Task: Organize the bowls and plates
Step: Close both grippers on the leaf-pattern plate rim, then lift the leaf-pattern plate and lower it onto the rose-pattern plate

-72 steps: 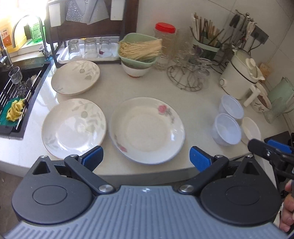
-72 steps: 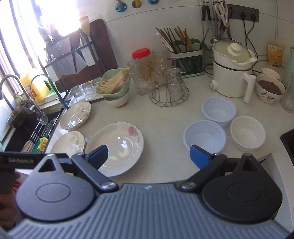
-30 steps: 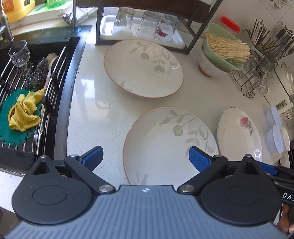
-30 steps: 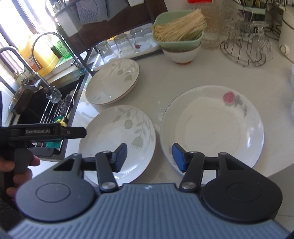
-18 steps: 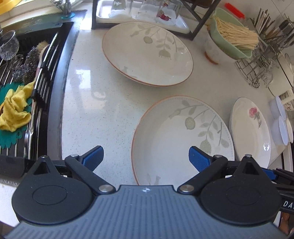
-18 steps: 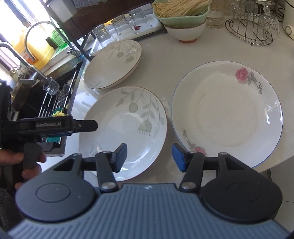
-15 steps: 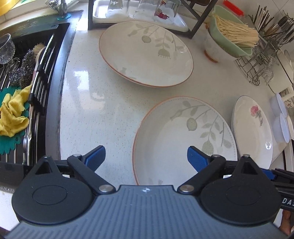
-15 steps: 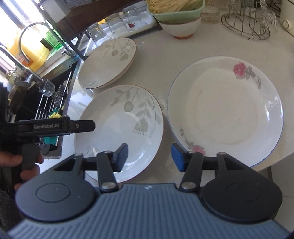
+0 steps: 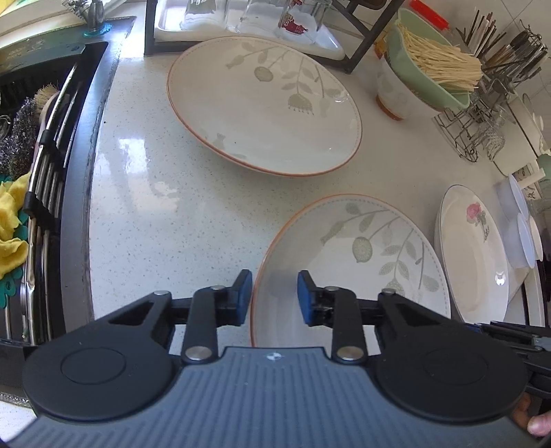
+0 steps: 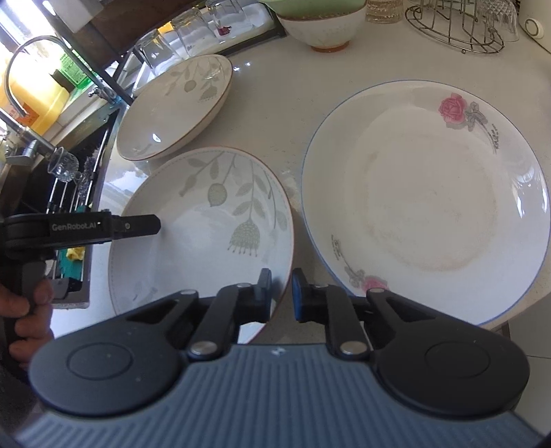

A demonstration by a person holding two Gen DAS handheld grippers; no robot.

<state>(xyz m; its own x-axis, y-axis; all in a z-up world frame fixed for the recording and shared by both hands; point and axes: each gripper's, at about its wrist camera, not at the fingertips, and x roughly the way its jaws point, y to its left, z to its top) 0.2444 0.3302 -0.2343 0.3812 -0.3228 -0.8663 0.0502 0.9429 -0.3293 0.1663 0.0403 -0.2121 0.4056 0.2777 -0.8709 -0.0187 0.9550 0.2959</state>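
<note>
A near leaf-pattern plate [image 9: 358, 262] [image 10: 206, 227] lies on the counter. My left gripper [image 9: 275, 296] straddles its left rim with a visible gap between the fingers. My right gripper [image 10: 281, 293] straddles its right rim, the fingers close together around the edge. A second leaf-pattern plate [image 9: 265, 103] [image 10: 175, 107] lies farther back. A rose-pattern plate [image 9: 471, 251] [image 10: 423, 196] lies to the right. Plastic bowls [image 9: 521, 224] stand at the far right.
The sink [image 9: 38, 144] with a rack, scrubbers and a yellow cloth is at the left. A tray of upturned glasses [image 9: 248, 20], a green bowl of sticks on a white bowl [image 9: 427, 69] and a wire glass rack [image 9: 471, 134] stand at the back.
Both grippers have narrowed around the near leaf plate's rim, the left from wide open. Both moved slightly closer to the plate.
</note>
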